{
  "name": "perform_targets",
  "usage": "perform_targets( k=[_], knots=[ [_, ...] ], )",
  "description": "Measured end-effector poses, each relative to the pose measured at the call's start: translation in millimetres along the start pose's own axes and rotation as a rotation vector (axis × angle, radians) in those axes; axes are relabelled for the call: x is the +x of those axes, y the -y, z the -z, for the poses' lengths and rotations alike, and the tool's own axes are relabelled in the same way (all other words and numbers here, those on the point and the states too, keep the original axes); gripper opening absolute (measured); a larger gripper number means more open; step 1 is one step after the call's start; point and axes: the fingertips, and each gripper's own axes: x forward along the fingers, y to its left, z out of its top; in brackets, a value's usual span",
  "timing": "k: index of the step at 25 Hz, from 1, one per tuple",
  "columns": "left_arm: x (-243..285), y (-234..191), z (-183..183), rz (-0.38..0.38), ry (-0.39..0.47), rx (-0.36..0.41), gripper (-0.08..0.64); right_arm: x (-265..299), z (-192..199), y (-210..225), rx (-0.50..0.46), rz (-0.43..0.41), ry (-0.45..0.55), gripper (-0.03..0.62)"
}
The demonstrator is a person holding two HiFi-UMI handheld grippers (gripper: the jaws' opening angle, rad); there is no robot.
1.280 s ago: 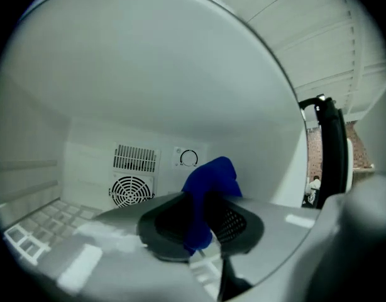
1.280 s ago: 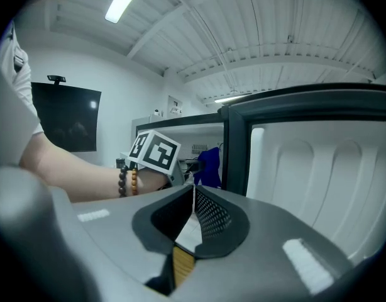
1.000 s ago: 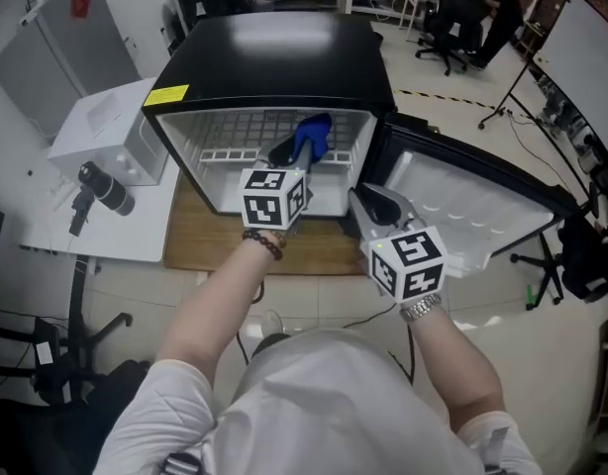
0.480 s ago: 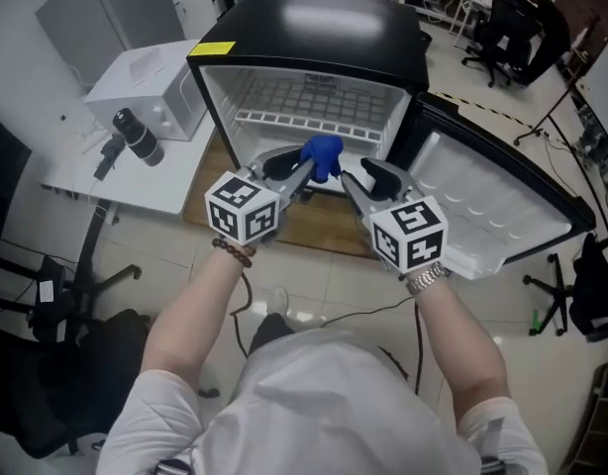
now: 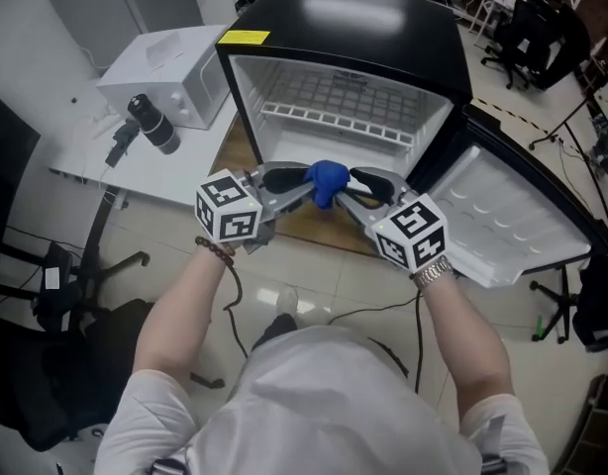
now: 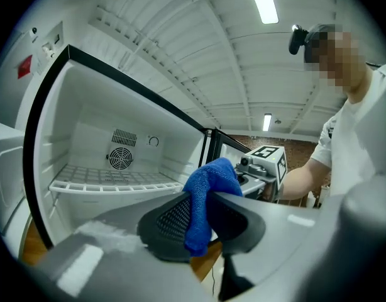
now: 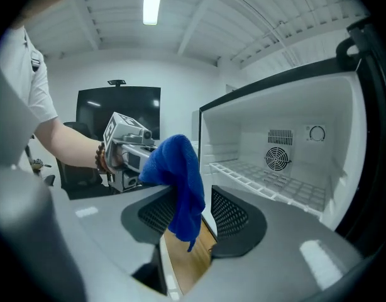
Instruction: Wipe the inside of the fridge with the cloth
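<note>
Blue cloth (image 5: pixel 329 181) sat out in front of the open fridge (image 5: pixel 344 28), not inside it, held up in the air level with the cabinet's lower front edge. Left gripper (image 5: pixel 306 188) was pinching it: in the left gripper view the jaws were closed on a fold of the cloth (image 6: pixel 205 194), bunched top sticking up above the pads, a short tail hanging below. Right gripper (image 5: pixel 350 192) faced the left one tip to tip, jaws spread wide (they had just been opening); in the right gripper view the cloth (image 7: pixel 180 175) hung down between them, against one pad, with a clear gap to the other, so no grip there. Both marker cubes pointed up at the head camera. Fridge interior was white, with a wire shelf (image 5: pixel 334 107) across it and a round fan grille (image 6: pixel 120 159) on the back wall. Fridge door (image 5: pixel 512 226) swung fully open to the right. Fridge stood on a wooden board (image 5: pixel 240 156); a white box (image 5: pixel 170 67) sat on the desk (image 5: pixel 136 166) to the left.
</note>
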Motion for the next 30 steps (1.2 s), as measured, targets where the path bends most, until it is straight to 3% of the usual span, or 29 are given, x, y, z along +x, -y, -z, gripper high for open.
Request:
perform_targets(
  k=[6,11,23,30],
  knots=[
    [-16.4,-16.9,16.4,0.027,-0.061,-0.019,0.08,36.3,1.2,-12.5,-0.054,-0.048,-0.019,0.157],
    [-23.9,-37.6,28.9,-0.012,-0.092,-0.029,0.083,64.4,2.0,-15.0,-0.056,-0.034,0.004,0.055],
    [-46.6,-122.4,70.7,-0.332,-0.174,-0.043,0.176,144.1,35.0,13.9,0.04,0.117,-0.013,0.04],
    [-67.1,-158.3,80.3,-0.491,-0.186,-0.056,0.181,185.1,50.0,30.6,0.082,0.167,-0.013,0.04]
  ],
)
